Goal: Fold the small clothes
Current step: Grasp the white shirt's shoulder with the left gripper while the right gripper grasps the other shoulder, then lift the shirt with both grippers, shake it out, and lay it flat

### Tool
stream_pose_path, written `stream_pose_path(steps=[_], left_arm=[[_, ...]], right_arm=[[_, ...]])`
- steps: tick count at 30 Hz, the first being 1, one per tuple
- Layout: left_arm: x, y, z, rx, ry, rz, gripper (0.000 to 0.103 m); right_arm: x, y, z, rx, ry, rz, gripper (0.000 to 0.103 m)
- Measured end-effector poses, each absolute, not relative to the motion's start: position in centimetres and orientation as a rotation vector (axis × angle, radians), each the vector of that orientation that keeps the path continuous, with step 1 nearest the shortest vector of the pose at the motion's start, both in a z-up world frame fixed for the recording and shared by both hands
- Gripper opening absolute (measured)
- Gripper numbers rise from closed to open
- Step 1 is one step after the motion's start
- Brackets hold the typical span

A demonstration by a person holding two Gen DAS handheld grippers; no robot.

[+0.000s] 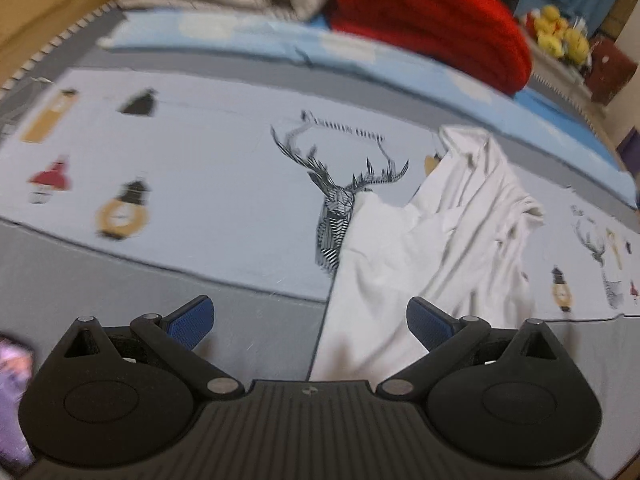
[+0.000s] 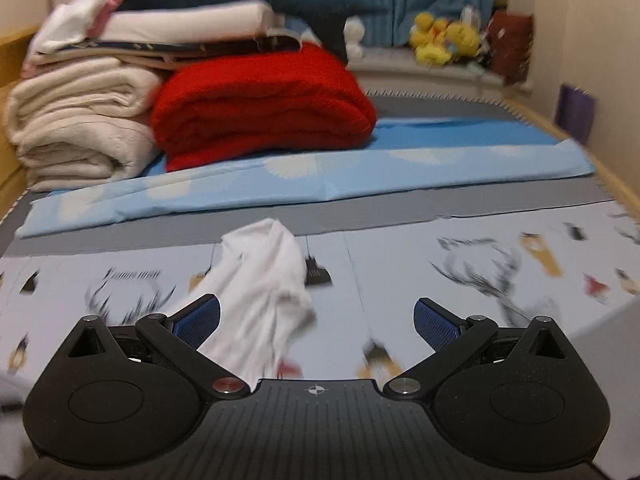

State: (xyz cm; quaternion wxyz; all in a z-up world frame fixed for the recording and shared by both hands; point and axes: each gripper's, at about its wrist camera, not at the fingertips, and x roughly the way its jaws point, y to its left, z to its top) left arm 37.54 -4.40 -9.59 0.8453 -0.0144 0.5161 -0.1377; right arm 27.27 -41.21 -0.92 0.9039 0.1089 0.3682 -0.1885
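One white garment lies crumpled on the printed sheet, just beside the deer print and covering that print's lower right. Seen from the left gripper, it lies ahead and a little to the right, its long axis running away from the fingers toward the red blanket. Seen from the right gripper, the garment lies ahead and to the left, near the left finger. Both grippers are spread wide with nothing between their fingers. The left one looks nearer the near hem. Left of the deer print the sheet is bare, giving room to spread the cloth flat.
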Motion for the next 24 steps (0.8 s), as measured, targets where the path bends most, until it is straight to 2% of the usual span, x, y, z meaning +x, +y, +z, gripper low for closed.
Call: stream_pose_path(steps=[3,5,6,9,11,12,13,14,15,19,24], left_arm=[[40.5,-6.6,-13.5,-0.008,1.157,-0.281,0.099],[41.6,-7.5,-15.3,-0.003,1.187,-0.283,0.082],[42.1,-7.9,-15.9,-0.005,1.199,-0.286,0.078],[43.0,-8.8,-17.1,-0.027,1.204,-0.315,0.076],[43.6,-9.5,-17.9,-0.022,1.214,-0.331,0.076],[43.9,-9.9,-18.4,-0.014,1.220,-0.335,0.074],[43.9,-10.2,-18.5,-0.004,1.214,-0.332,0.058],[43.9,-10.4,-18.5,0.015,1.196,-0.337,0.026],[43.8,-10.5,-18.2,0.007,1.189,-0.366,0.015],[42.2,-9.6,-15.3,0.013,1.093,-0.334,0.011],[36.7,-5.3,-6.8,0.027,0.889,-0.289,0.011]], right_arm=[[35.0,-43.4,-5.4,0.263,0.834,-0.385,0.102],[39.2,-44.2,-8.7,0.281,0.874,-0.411,0.102],[41.0,-44.5,-10.2,0.291,0.895,-0.416,0.102],[45.5,-44.9,-14.2,0.281,0.953,-0.456,0.101],[47.0,-44.9,-16.3,0.253,1.000,-0.498,0.094],[47.4,-44.8,-17.2,0.239,1.027,-0.511,0.073],[47.4,-45.0,-17.8,0.254,1.057,-0.493,0.033],[46.8,-45.2,-17.7,0.315,1.035,-0.448,0.021],[45.8,-45.3,-16.8,0.351,0.977,-0.435,0.017],[40.2,-44.7,-10.2,0.267,0.832,-0.344,0.014],[27.2,-44.0,2.3,0.279,0.642,-0.203,0.014]])
